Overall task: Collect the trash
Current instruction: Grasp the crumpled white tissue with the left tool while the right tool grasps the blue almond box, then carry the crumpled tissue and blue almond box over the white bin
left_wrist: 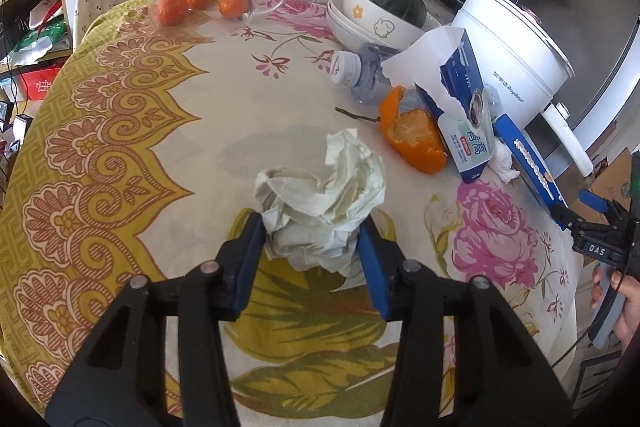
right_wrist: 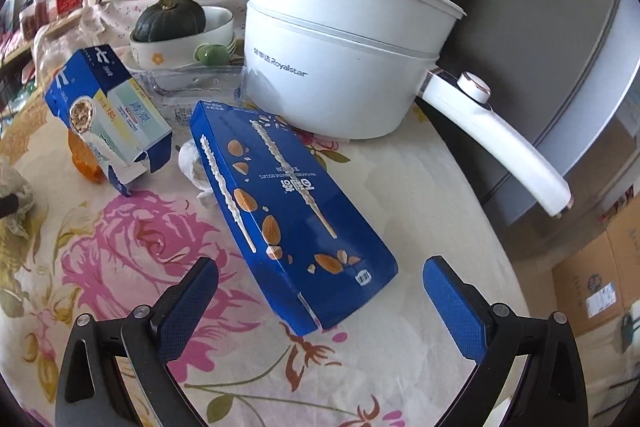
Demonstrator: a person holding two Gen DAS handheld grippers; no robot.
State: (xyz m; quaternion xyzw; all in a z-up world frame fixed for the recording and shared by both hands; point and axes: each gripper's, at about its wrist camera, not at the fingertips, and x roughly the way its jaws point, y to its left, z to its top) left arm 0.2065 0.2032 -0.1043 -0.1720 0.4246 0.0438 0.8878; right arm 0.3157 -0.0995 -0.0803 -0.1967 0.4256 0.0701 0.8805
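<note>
Blue-padded jaws of the left gripper (left_wrist: 312, 247) pinch the crumpled white tissue wad (left_wrist: 320, 203) on the near floral tabletop (left_wrist: 160, 131). Right gripper (right_wrist: 320, 291) stands wide open and empty around the blue almond-biscuit carton (right_wrist: 288, 219). Risk: soft tissue may tear or slip when lifted.

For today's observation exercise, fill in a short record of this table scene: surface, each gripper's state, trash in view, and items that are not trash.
surface: floral tablecloth
left gripper: pads pressed on crumpled tissue
right gripper: open, near end of the blue biscuit box between its fingers, not touched
other trash: orange peel, torn blue carton, plastic bottle
not trash: white electric pot, dark green squash in a bowl
</note>
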